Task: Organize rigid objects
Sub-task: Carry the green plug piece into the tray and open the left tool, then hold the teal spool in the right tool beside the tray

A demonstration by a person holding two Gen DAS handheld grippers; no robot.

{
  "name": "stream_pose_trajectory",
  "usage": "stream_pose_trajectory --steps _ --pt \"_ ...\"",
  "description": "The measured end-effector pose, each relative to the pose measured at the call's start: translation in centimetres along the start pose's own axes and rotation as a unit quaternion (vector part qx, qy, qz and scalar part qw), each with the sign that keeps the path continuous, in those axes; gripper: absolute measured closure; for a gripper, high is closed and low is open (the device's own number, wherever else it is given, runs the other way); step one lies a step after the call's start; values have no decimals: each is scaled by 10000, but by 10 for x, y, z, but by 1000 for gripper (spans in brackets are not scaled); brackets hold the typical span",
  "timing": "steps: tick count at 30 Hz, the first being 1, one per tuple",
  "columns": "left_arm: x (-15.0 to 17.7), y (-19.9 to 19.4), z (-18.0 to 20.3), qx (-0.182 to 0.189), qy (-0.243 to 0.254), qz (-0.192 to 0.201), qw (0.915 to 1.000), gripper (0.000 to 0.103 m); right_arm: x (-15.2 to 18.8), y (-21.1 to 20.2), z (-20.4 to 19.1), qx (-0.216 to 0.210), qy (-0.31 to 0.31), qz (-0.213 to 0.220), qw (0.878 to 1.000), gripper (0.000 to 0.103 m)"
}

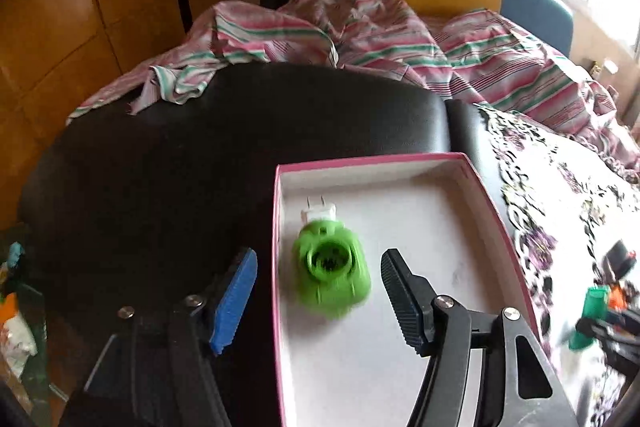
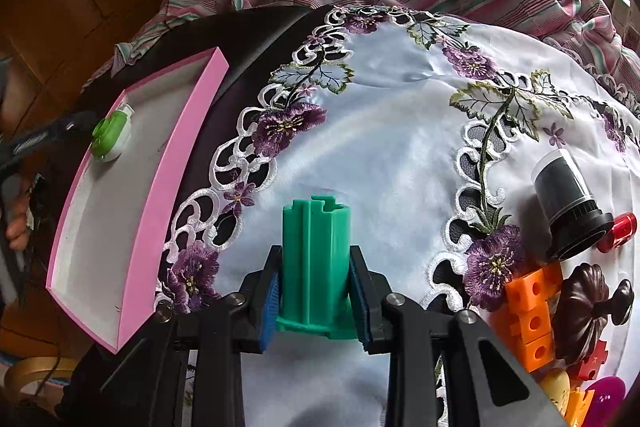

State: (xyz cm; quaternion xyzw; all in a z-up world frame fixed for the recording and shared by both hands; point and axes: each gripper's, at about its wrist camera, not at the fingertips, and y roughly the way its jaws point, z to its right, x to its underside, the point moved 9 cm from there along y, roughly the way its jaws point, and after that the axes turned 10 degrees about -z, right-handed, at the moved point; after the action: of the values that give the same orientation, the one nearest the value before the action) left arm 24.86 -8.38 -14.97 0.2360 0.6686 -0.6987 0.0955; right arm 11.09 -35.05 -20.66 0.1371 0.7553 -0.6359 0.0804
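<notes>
Green plug-in device point(image 1: 330, 273) lying inside pink-rimmed white box point(image 1: 404, 157), teal spool point(image 2: 316, 267) upright

Each gripper is built from matte black linkage arms joined by round silver screw heads. On the left gripper point(image 1: 320, 291), one finger carries a blue ribbed pad point(image 1: 234, 301); the other finger's pad point(image 1: 398, 301) appears black with fine ridges. A pale grey plate backs the black arm on its right side. The right gripper point(image 2: 316, 307) has the same black arms and silver screws, with blue serrated pads point(image 2: 269, 311) on both fingers.
</notes>
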Motion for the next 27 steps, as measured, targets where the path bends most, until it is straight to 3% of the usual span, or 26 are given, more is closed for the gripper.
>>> stream_pose_trajectory --steps 10,27 --pt "58 -62 12 -28 -6 349 9994 37 0 1 0 57 -13 43 10000 73" --pt "88 -123 13 -316 42 793 9963 37 0 2 1 27 -2 118 9999 73"
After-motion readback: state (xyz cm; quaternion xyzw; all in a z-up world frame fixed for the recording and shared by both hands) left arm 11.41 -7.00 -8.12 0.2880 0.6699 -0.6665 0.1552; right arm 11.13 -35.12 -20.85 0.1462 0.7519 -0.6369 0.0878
